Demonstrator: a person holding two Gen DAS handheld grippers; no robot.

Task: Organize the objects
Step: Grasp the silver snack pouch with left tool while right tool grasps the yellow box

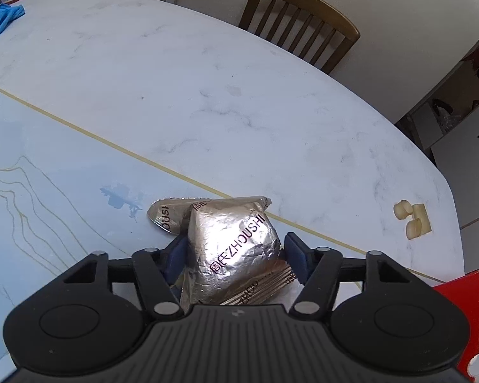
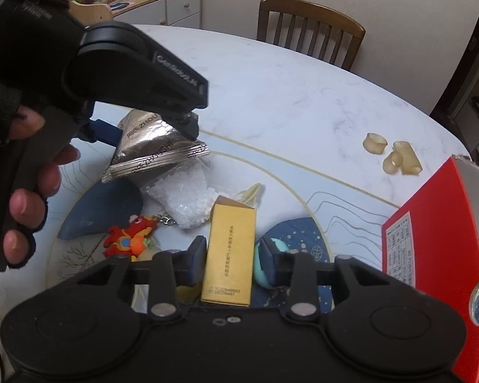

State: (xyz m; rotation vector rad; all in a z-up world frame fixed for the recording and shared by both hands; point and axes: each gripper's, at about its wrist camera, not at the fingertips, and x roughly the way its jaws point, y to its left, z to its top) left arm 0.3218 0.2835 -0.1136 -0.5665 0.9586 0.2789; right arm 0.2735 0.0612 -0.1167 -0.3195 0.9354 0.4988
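A crinkled silver foil pouch with dark lettering sits between the blue pads of my left gripper, which is shut on it. The right wrist view shows that same gripper, held in a gloved hand, pinching the pouch just above the table. My right gripper is shut on an upright gold box with small print, its pads at the box's two long sides. Both stand over a round blue patterned mat.
On the mat lie a clear bag of white pellets, a red plush keychain and a teal object behind the right pad. A red carton stands at the right. Pale cylinders lie near the table edge. A wooden chair is beyond.
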